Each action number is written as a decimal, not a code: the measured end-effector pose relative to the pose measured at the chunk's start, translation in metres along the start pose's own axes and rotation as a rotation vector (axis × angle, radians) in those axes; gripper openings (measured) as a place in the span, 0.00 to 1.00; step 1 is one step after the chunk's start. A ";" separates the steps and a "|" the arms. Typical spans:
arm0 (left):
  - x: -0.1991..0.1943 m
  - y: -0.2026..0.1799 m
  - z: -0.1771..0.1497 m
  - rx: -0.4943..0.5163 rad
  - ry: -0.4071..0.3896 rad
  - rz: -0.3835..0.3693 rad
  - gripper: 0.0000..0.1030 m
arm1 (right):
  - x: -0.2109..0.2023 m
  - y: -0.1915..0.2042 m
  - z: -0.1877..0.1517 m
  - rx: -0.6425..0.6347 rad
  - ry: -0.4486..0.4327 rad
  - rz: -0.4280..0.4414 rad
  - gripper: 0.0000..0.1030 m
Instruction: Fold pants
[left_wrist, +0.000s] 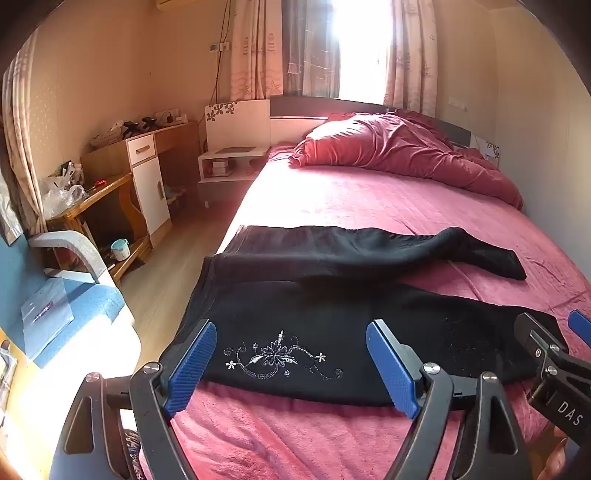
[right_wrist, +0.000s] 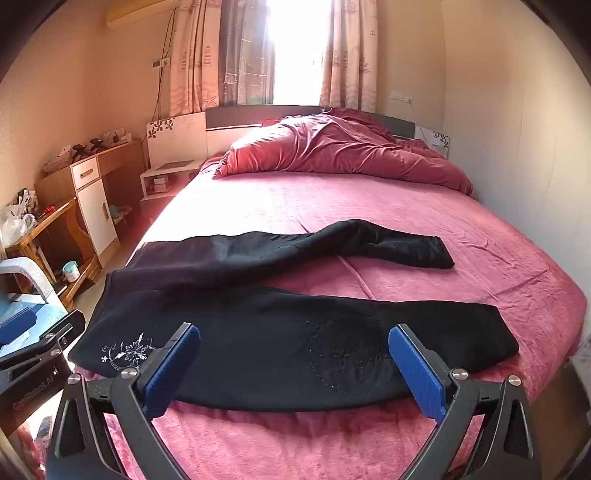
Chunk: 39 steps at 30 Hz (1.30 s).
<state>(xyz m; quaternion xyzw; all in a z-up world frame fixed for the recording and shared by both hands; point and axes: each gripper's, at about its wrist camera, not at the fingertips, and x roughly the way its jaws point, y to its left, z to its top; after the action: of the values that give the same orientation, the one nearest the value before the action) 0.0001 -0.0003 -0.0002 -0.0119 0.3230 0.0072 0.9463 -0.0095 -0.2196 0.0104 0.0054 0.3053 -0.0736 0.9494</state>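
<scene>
Black pants (left_wrist: 332, 306) lie spread across the pink bed (left_wrist: 369, 199), waist at the left edge and both legs running right, the far leg bent. A silver flower embroidery (left_wrist: 275, 356) marks the near leg by the hip. My left gripper (left_wrist: 291, 326) hovers open over that near edge, with the flower between its blue pads (left_wrist: 192, 365) and no pad pressing the cloth. My right gripper (right_wrist: 294, 329) is open too, farther right over the same leg of the pants (right_wrist: 332, 314). Each gripper shows at the edge of the other's view: right gripper (left_wrist: 550, 321), left gripper (right_wrist: 44, 321).
A crumpled red duvet (left_wrist: 399, 147) is heaped at the headboard. Left of the bed stand a white nightstand (left_wrist: 229, 162), a wooden desk (left_wrist: 110, 184) with clutter, and a blue chair (left_wrist: 74, 295). A wall runs along the bed's right side.
</scene>
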 end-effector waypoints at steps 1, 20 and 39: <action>0.000 0.000 0.000 0.006 -0.001 0.002 0.83 | 0.001 -0.001 0.000 -0.002 0.004 -0.001 1.00; 0.006 0.004 -0.006 0.008 0.003 0.027 0.83 | 0.010 -0.005 -0.007 0.015 0.015 0.022 1.00; 0.009 0.003 -0.008 0.007 0.021 0.022 0.83 | 0.012 -0.005 -0.010 0.008 0.028 0.017 1.00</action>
<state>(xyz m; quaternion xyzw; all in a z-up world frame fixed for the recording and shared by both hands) 0.0023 0.0020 -0.0119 -0.0052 0.3328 0.0162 0.9428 -0.0066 -0.2259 -0.0044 0.0128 0.3185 -0.0668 0.9455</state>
